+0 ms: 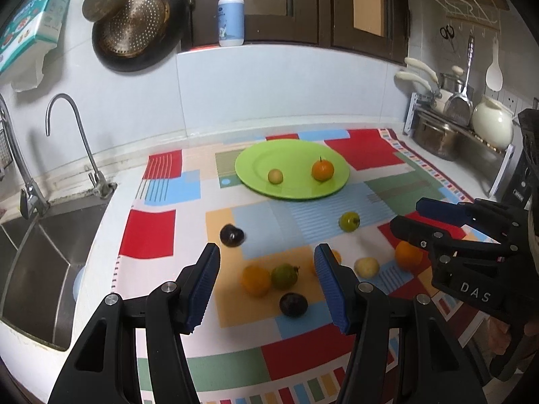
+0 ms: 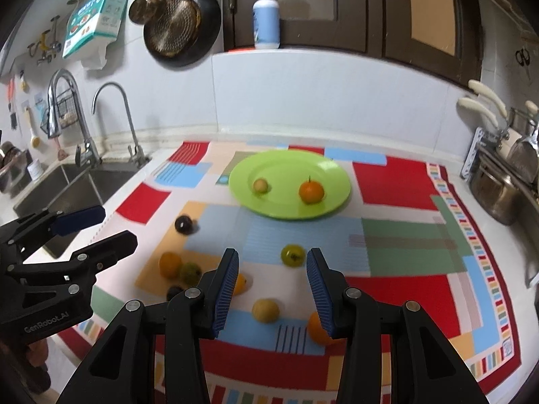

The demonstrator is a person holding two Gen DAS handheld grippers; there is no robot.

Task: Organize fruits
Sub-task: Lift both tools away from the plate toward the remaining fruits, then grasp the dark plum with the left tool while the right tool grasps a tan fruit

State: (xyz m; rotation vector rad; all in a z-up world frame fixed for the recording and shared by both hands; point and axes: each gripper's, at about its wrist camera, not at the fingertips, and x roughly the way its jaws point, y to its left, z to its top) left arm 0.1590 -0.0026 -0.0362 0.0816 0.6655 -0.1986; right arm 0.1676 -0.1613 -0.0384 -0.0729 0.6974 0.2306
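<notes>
A green plate (image 1: 256, 165) (image 2: 286, 165) on the patterned cloth holds an orange (image 1: 322, 170) (image 2: 311, 192) and a small yellow fruit (image 1: 275, 176) (image 2: 260, 186). Loose fruits lie nearer on the cloth: a green one (image 1: 349, 221) (image 2: 292, 255), a dark plum (image 1: 231, 235) (image 2: 184, 224), an orange (image 1: 256, 280) touching a green fruit (image 1: 284, 276), another plum (image 1: 293, 304), a yellow fruit (image 1: 367, 267) (image 2: 265, 309), and an orange (image 1: 408, 255) (image 2: 318, 331). My left gripper (image 1: 267, 289) is open and empty above the near cluster. My right gripper (image 2: 273, 291) is open and empty above the yellow fruit.
A steel sink (image 1: 37, 262) with taps (image 1: 81, 141) lies left of the cloth. Pots and a white kettle (image 1: 492, 121) stand on a rack at the right. A pan (image 1: 138, 27) hangs on the wall. A soap bottle (image 1: 231, 20) stands on the ledge.
</notes>
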